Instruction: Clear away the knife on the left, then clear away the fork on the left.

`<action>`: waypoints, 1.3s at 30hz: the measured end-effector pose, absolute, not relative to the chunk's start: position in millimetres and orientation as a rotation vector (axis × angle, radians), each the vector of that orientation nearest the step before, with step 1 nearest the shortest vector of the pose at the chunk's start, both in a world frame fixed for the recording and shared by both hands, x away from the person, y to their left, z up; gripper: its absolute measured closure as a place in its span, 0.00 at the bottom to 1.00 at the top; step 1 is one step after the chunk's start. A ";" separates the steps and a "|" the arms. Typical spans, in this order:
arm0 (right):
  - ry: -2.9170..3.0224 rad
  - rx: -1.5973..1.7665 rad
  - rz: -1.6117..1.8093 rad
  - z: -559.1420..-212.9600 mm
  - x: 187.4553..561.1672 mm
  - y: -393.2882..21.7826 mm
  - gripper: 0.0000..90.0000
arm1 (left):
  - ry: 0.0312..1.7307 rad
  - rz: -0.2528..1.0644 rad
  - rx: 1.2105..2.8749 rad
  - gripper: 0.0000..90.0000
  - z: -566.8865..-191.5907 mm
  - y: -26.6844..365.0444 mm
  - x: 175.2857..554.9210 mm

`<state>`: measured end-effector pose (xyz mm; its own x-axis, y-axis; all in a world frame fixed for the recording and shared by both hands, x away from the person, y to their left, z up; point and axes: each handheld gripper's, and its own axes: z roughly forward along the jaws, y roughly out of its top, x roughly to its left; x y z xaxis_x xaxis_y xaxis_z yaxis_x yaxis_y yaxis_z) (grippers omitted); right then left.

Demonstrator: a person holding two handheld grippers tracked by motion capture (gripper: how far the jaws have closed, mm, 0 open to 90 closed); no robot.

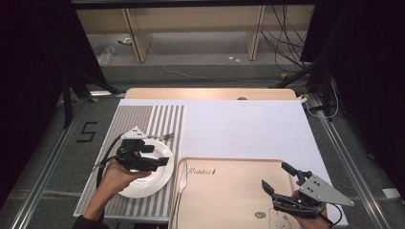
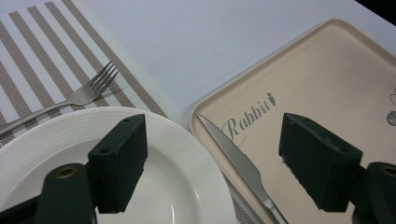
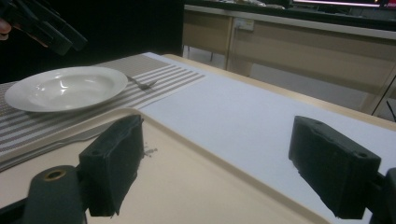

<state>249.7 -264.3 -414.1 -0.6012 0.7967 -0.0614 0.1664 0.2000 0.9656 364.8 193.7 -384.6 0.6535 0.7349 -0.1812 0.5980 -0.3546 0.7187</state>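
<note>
A white plate (image 1: 143,183) sits on a striped placemat (image 1: 143,119) at the left. My left gripper (image 1: 156,155) hovers open over the plate's far side, empty. A fork (image 1: 165,137) lies on the mat just beyond the plate. A knife (image 1: 179,191) rests along the left edge of a beige tray (image 1: 229,195) printed "Rabbit". My right gripper (image 1: 277,176) is open and empty above the tray's right part. The left gripper view has the plate (image 2: 187,158), knife (image 2: 238,161) and fork (image 2: 88,91) between and beyond its jaws. The right gripper view looks across the tray (image 3: 187,186) toward the plate (image 3: 65,88).
A white sheet (image 1: 248,129) covers the table behind the tray, on a wooden tabletop (image 1: 210,93). Dark curtains stand at both sides, with cables on the floor (image 1: 286,43) and wooden furniture beyond the table.
</note>
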 end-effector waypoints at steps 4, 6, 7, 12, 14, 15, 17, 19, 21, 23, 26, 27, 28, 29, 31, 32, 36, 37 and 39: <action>1.904 0.898 1.425 -414.2 249.3 -264.4 0.21 | 1.046 0.231 2.065 0.26 -383.8 198.6 367.7; 1.905 0.898 1.423 -414.3 249.1 -264.3 0.21 | 1.054 0.241 2.062 0.26 -383.4 202.7 369.2; 1.907 0.903 1.424 -414.3 249.1 -264.2 0.21 | 1.054 0.241 2.062 0.25 -383.4 202.7 369.2; 1.910 0.901 1.422 -414.3 249.1 -263.5 0.21 | 1.070 0.248 2.063 0.25 -384.8 209.3 372.4; 1.912 0.899 1.421 -414.1 248.9 -263.8 0.21 | 1.081 0.260 2.064 0.25 -386.0 211.3 374.3; 1.911 0.898 1.423 -414.1 249.0 -263.9 0.21 | 1.086 0.264 2.064 0.26 -386.1 212.3 375.0; 1.914 0.900 1.420 -414.1 249.0 -264.1 0.21 | 1.088 0.265 2.058 0.26 -385.9 214.1 376.5; 1.914 0.905 1.421 -414.2 249.1 -264.0 0.21 | 1.089 0.275 2.057 0.26 -386.7 214.6 378.1; 1.920 0.911 1.409 -414.0 249.4 -264.3 0.21 | 1.087 0.289 2.077 0.26 -388.9 215.0 381.0; 1.911 0.910 1.422 -414.3 249.6 -263.4 0.21 | 1.090 0.290 2.081 0.26 -389.1 215.5 382.1; 1.913 0.909 1.420 -414.3 249.5 -262.9 0.21 | 1.082 0.297 2.080 0.26 -389.9 217.4 386.9; 1.913 0.900 1.418 -414.4 249.9 -262.4 0.21 | 1.070 0.321 2.092 0.26 -390.2 219.0 391.9; 1.914 0.901 1.416 -414.3 249.7 -262.3 0.21 | 1.064 0.326 2.097 0.26 -390.6 220.3 395.1; 1.912 0.901 1.416 -414.2 249.8 -262.0 0.21 | 1.063 0.320 2.101 0.26 -391.0 221.9 398.7; 1.911 0.901 1.417 -414.2 250.1 -261.7 0.21 | 1.070 0.329 2.112 0.26 -391.6 225.8 406.3; 1.911 0.901 1.417 -414.2 250.1 -261.7 0.21 | 1.070 0.329 2.112 0.27 -391.6 225.8 406.3; 1.913 0.900 1.415 -414.5 250.6 -261.7 0.21 | 1.081 0.344 2.150 0.27 -393.6 233.9 424.5; 1.913 0.900 1.415 -414.5 250.6 -261.7 0.21 | 1.081 0.344 2.150 0.27 -393.6 233.9 424.5; 1.913 0.898 1.414 -414.4 250.2 -261.6 0.21 | 1.097 0.349 2.156 0.27 -394.0 236.3 431.5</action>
<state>250.2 -261.6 -414.4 -0.5983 0.7986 -0.0658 0.1717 0.2080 0.9629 431.5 236.3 -394.0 0.6081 0.7911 -0.0661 0.6080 -0.4105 0.6796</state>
